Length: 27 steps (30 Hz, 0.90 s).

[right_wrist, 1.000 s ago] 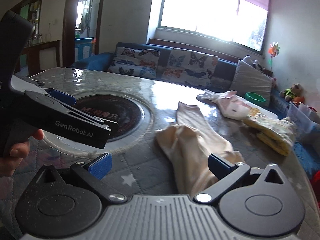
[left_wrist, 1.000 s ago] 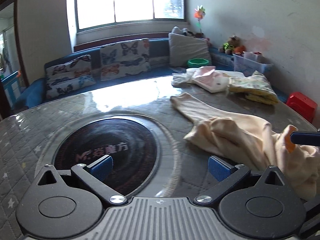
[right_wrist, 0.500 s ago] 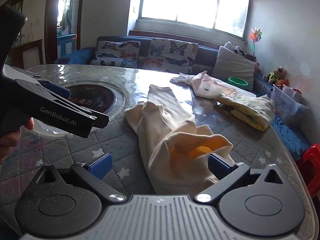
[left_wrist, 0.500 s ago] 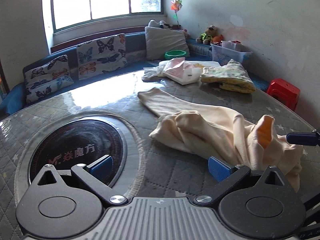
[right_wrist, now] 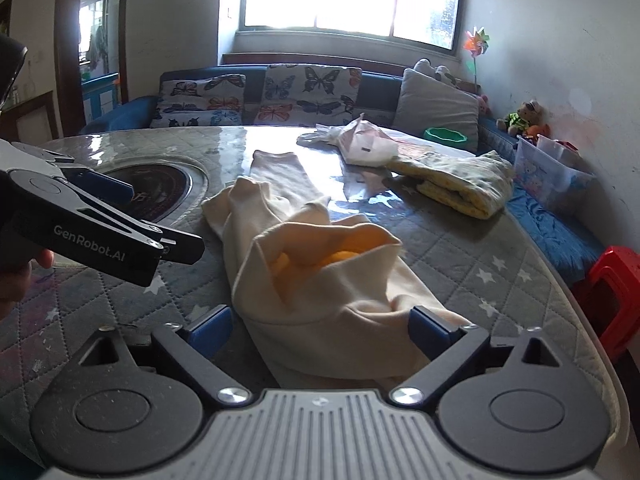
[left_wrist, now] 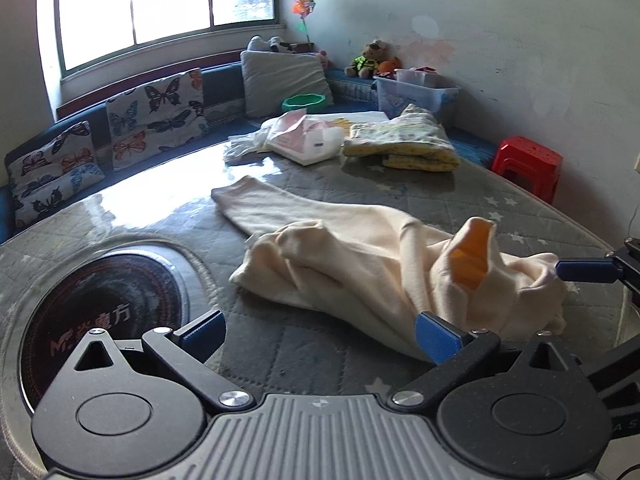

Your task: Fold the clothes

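A cream garment with an orange lining (left_wrist: 360,256) lies crumpled on the quilted grey table (left_wrist: 304,344); one long part stretches toward the far side. It also shows in the right wrist view (right_wrist: 320,264). My left gripper (left_wrist: 320,330) is open and empty, just in front of the garment's near edge. My right gripper (right_wrist: 322,326) is open, its fingers on either side of the garment's near end. The right gripper's blue fingertip (left_wrist: 584,271) shows at the right edge of the left wrist view, touching the cloth. The left gripper (right_wrist: 100,224) shows at the left of the right wrist view.
A round dark inset (left_wrist: 100,312) sits in the table at the left. A folded yellow garment (left_wrist: 404,142) and a pink-white bundle (left_wrist: 304,140) lie at the far side. A sofa with butterfly cushions (left_wrist: 156,116), a clear bin (left_wrist: 416,94) and a red stool (left_wrist: 528,166) stand beyond.
Both grippers have moved to the right and closer to the cream garment. The right gripper's open fingers now straddle its near end. Both stay open.
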Available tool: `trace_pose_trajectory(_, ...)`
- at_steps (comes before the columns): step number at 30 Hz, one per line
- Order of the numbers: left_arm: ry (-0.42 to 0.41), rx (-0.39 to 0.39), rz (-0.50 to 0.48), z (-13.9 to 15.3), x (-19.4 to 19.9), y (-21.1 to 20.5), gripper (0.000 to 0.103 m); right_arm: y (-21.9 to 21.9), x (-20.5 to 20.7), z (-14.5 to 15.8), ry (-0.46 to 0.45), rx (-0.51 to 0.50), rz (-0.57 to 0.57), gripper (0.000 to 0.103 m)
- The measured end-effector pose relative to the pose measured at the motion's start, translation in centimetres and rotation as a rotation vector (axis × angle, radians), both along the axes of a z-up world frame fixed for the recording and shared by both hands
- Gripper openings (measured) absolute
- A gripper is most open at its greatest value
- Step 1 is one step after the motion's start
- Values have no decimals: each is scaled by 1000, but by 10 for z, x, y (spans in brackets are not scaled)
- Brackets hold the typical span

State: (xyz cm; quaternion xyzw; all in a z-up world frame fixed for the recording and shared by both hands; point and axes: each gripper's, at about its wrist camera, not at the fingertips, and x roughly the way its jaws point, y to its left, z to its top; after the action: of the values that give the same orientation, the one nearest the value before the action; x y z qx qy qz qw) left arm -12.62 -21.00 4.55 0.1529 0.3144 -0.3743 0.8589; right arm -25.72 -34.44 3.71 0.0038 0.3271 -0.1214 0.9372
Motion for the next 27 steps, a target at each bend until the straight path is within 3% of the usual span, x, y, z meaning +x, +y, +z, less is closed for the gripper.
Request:
trace_pose_trajectory(5, 9, -22, -55, 7, -3, -15, 97, -11, -9, 1, -5, 8, -33, 80)
trace_pose_trajectory(11, 30, -13, -101, 5, -1, -37, 87, -26, -13, 4, -18, 14, -61, 72)
trace_pose_trajectory(14, 50, -3, -118, 1, 2, -46, 76, -29, -10, 7, -30, 13, -54, 66)
trace_pose_trajectory(17, 75, 2, -132, -4, 4, -52, 58, -33, -4, 9, -43, 24, -46, 60)
trace_pose_trajectory(21, 111, -6, -150, -8, 8, -53, 26, -39, 8, 8, -50, 48, -31, 56)
trace_pose_trajectory(24, 125, -24, -175, -7, 7, -50, 18, -46, 19, 7, -53, 78, -28, 55)
trace_pose_trajectory(27, 135, -41, -185, -1, 9, -48, 19, -54, 31, 4, -52, 111, -34, 55)
